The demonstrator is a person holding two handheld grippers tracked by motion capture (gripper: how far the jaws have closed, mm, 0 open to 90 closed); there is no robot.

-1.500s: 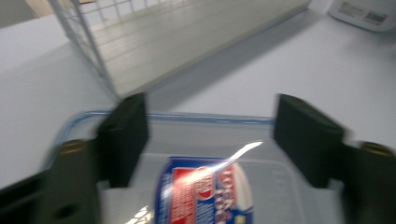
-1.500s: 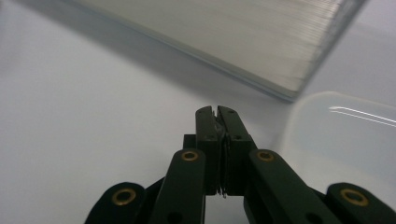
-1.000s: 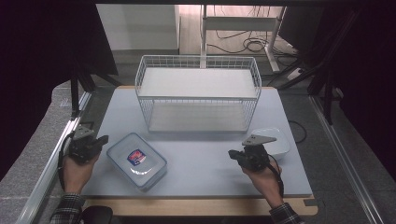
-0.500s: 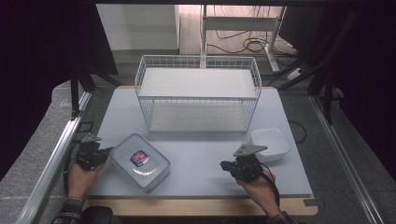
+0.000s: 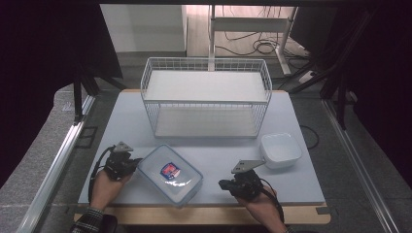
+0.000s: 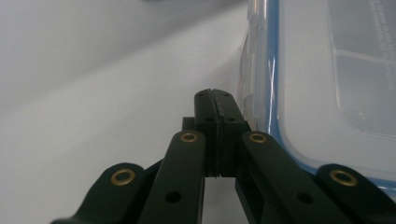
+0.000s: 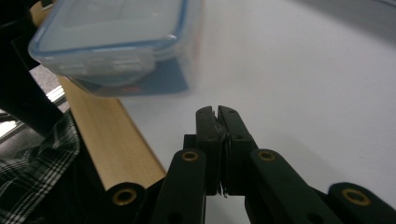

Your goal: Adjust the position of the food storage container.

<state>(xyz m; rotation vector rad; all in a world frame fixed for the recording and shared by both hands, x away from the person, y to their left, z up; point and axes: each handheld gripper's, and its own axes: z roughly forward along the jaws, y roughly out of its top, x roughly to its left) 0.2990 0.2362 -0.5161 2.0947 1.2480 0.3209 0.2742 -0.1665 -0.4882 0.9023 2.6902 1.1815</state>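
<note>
Oddly, both closed grippers (image 5: 137, 161) (image 5: 224, 184) flank the container (image 5: 170, 174), its far end cropped.

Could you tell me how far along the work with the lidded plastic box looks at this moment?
Early stage. Done: little that shows; the lidded box sits on the table with its lid on, and the wire rack holds nothing. In hand: the left gripper, fingers shut, is at the box's left edge; the right gripper, also shut, points toward it. Left: probably gripping and moving it.

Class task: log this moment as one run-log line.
left gripper: shut, beside clear blue-rimmed plastic lidded box | right gripper: shut, empty | white square bowl: untouched
</note>
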